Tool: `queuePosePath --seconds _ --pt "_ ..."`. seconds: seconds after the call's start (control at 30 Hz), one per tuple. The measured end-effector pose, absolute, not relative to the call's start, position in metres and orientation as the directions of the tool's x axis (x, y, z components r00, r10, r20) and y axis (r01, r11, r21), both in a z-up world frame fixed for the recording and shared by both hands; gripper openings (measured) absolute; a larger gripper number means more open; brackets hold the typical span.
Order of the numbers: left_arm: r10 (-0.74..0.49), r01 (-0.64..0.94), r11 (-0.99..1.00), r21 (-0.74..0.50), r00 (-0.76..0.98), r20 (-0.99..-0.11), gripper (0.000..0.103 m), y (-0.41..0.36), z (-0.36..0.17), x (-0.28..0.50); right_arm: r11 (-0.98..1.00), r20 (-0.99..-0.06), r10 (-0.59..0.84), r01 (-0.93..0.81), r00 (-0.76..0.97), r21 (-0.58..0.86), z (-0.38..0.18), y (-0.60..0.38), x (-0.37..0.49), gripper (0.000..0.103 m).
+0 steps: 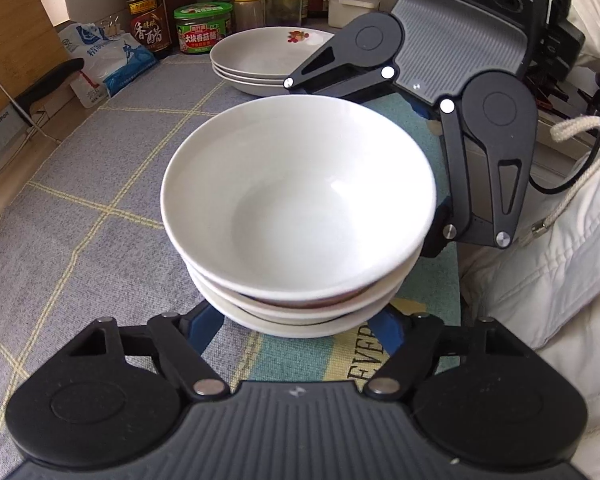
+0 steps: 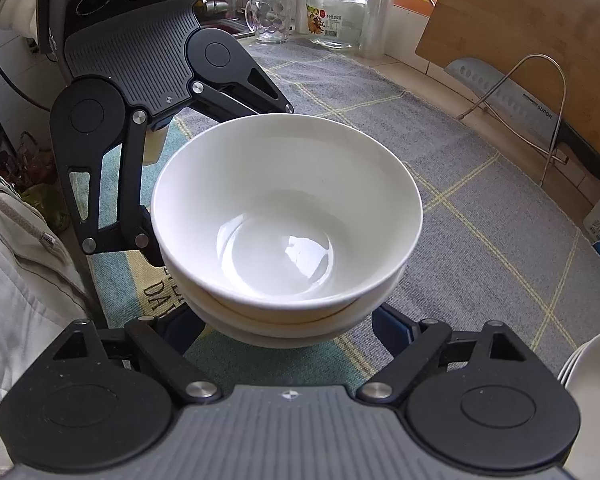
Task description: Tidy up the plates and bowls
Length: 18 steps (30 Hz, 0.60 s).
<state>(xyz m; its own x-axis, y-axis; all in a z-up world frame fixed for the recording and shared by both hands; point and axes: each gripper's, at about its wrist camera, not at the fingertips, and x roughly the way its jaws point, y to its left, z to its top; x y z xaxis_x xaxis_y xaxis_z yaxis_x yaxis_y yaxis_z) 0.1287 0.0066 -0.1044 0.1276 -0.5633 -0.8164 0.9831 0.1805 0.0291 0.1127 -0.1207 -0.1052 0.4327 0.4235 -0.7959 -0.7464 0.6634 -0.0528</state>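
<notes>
A stack of three white bowls (image 1: 300, 200) fills the middle of the left wrist view and of the right wrist view (image 2: 288, 216). My left gripper (image 1: 296, 328) has its blue-padded fingers spread wide around the bottom bowl. My right gripper (image 2: 288, 328) does the same from the opposite side. The fingertips are hidden under the bowls, so I cannot tell whether the pads touch them. A stack of three white plates (image 1: 260, 60), the top one with a red flower print, sits behind the bowls in the left wrist view.
A grey checked cloth (image 1: 80, 200) covers the counter. Sauce bottles and jars (image 1: 148, 12) line the back wall. A cutting board (image 2: 512, 40) and cleaver (image 2: 512, 96) lean on a wire rack. A glass mug (image 2: 270, 16) and jar (image 2: 336, 12) stand beyond.
</notes>
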Motion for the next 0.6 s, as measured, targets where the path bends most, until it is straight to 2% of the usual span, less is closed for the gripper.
queuePosePath --seconds 0.17,0.6 --pt "-0.569 0.988 0.153 0.006 0.093 -0.817 0.077 0.006 -0.105 0.135 0.661 -0.805 0.427 -0.750 0.413 -0.034 -0.103 -0.120 0.115 0.087" --pt "-0.567 0.994 0.104 -0.029 0.036 -0.823 0.077 0.003 -0.107 0.141 0.647 -0.818 0.441 -0.762 0.369 0.005 -0.101 -0.121 0.122 0.087"
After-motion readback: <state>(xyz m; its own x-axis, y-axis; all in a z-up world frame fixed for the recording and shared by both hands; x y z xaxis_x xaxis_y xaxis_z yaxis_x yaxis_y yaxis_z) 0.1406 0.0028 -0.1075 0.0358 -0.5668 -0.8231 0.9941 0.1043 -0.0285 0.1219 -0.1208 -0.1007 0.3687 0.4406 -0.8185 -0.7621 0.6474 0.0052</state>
